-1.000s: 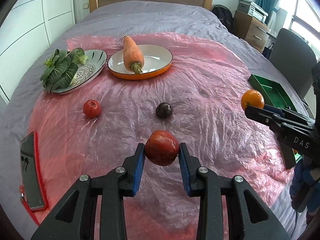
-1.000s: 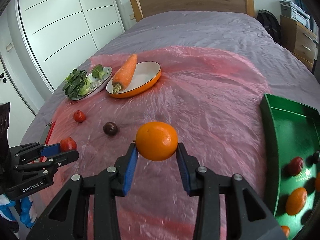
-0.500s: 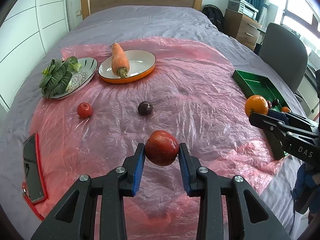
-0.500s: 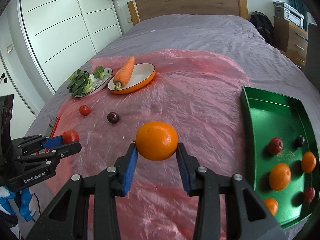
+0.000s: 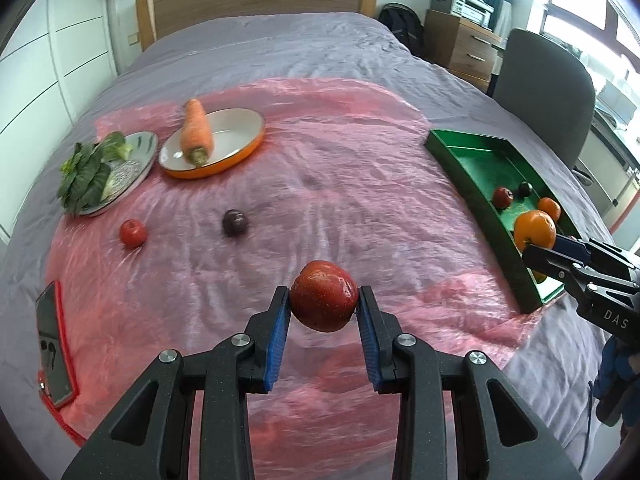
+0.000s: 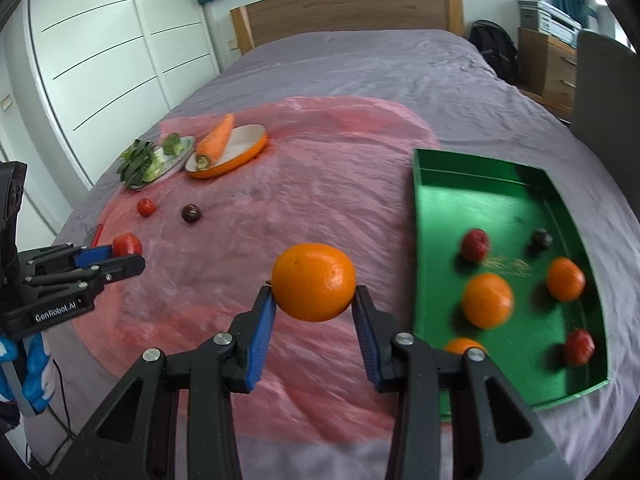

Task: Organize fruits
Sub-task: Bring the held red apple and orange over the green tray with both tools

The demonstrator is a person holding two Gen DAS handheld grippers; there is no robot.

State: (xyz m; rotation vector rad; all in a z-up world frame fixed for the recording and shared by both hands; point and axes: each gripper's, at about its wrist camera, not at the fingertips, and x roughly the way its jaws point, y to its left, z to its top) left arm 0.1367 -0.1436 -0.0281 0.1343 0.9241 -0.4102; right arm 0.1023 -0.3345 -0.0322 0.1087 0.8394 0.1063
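Left gripper [image 5: 323, 306]: blue pads clamped on a round red apple [image 5: 324, 301], held above the pink plastic sheet [image 5: 360, 200].
Right gripper [image 6: 314, 300]: pads pressed to both sides of a round orange [image 6: 313, 282], held in the air left of the green rectangular tray [image 6: 440, 208].
Tray contents: oranges, red fruits and one dark fruit, all blurred; the nearest orange [image 6: 464, 346] is half hidden behind a finger.
Loose on sheet: small red fruit [image 5: 133, 233] and dark round plum [image 5: 235, 222], apart.
Cut off: the phone in a red case [image 5: 54, 354] lies at the left edge.
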